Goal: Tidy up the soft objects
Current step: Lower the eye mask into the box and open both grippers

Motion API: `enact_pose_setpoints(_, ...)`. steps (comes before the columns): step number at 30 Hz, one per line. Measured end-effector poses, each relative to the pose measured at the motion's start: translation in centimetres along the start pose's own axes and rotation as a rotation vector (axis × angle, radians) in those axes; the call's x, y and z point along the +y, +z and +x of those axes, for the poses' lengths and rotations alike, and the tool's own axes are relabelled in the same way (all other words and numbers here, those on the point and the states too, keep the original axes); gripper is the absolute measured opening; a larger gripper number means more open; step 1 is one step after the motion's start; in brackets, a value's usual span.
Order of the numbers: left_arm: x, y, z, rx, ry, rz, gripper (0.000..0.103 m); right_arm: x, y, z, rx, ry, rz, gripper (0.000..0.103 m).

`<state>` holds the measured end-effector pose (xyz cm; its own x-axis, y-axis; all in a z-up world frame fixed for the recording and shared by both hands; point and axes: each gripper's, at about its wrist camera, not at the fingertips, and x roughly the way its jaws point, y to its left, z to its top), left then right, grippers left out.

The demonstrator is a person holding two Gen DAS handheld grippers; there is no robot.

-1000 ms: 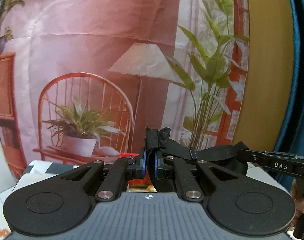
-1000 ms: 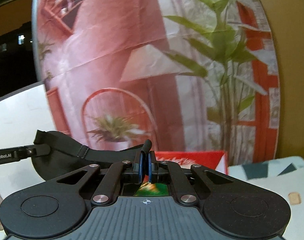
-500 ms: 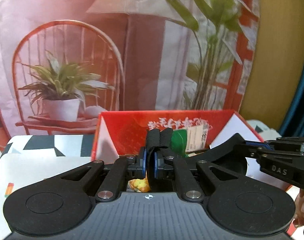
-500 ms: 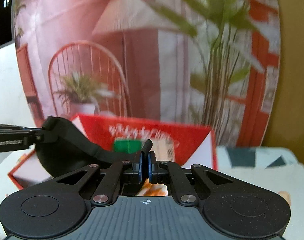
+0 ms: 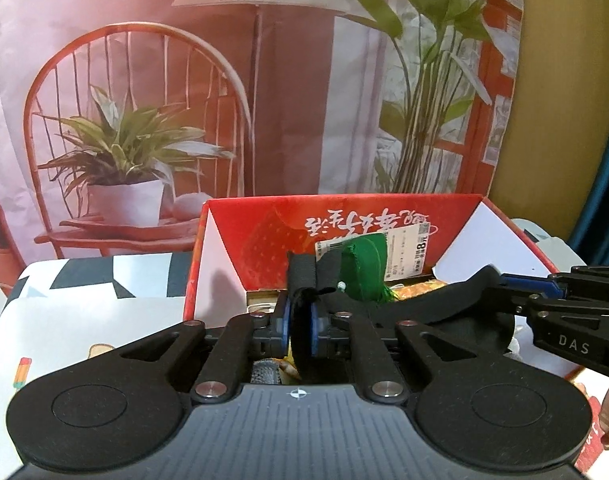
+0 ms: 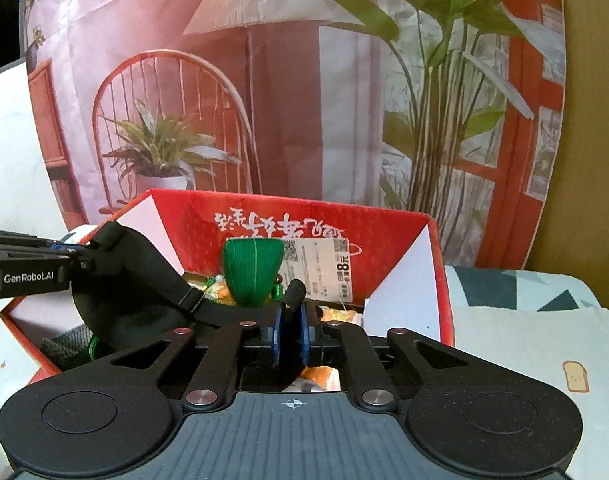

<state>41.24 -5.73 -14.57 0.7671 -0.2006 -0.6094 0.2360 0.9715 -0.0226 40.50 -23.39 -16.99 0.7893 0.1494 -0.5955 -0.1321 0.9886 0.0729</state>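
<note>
Eye mask (image 6: 144, 280), black and strapped, is held stretched between the left gripper (image 5: 300, 320) and right gripper (image 6: 290, 334) above the open red box (image 6: 384, 240), apparently so it drops in flat. Both pairs of jaws are opening, narrowly parted, strap between them. Room is limited inside by a green fabric roll (image 6: 253, 270); the tabletop (image 6: 524, 340) lies beside the box walls.
</note>
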Motion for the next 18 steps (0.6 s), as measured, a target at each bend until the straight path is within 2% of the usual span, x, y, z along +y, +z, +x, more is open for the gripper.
enact_pose_setpoints(1, 0.1, 0.2, -0.2, 0.001, 0.000, -0.001, 0.039, 0.0, 0.0, -0.1, -0.002, -0.009, -0.001, 0.019)
enact_pose_setpoints(3, 0.4, 0.4, -1.0, -0.034, -0.005, -0.014, 0.058, 0.0, 0.2, -0.7, -0.020, -0.037, -0.005, 0.021)
enact_pose_setpoints(6, 0.5, 0.8, -2.2, -0.062, -0.010, -0.017, 0.063, 0.2, 0.5, -1.8, -0.046, -0.056, -0.007, 0.039)
enact_pose_setpoints(8, 0.5, 0.9, -3.0, -0.065, -0.018, -0.023, 0.075, 0.2, 0.7, -2.6, -0.067, -0.052, -0.009, 0.060)
enact_pose_setpoints(9, 0.5, 0.8, -3.5, -0.069, -0.023, -0.029, 0.087, 0.4, 0.7, -3.1, -0.076, -0.053, -0.011, 0.065)
enact_pose_setpoints(10, 0.6, 0.6, -4.1, -0.077, -0.033, -0.038, 0.096, 0.5, 0.7, -3.5, -0.085, -0.054, -0.011, 0.073)
enact_pose_setpoints(12, 0.8, 0.1, -5.1, -0.089, -0.056, -0.054, 0.101, 0.9, 0.6, -4.7, -0.113, -0.052, -0.003, 0.087)
enact_pose_setpoints(13, 0.8, -0.1, -5.5, -0.090, -0.066, -0.059, 0.103, 1.0, 0.5, -5.2, -0.128, -0.048, 0.003, 0.098)
enact_pose_setpoints(14, 0.9, -0.4, -6.0, -0.085, -0.072, -0.066, 0.103, 1.2, 0.3, -5.7, -0.145, -0.045, 0.009, 0.102)
enact_pose_setpoints(18, 1.5, -2.0, -7.6, -0.059, -0.069, -0.119, 0.103, 1.8, -0.8, -7.6, -0.174, -0.023, 0.050, 0.103)
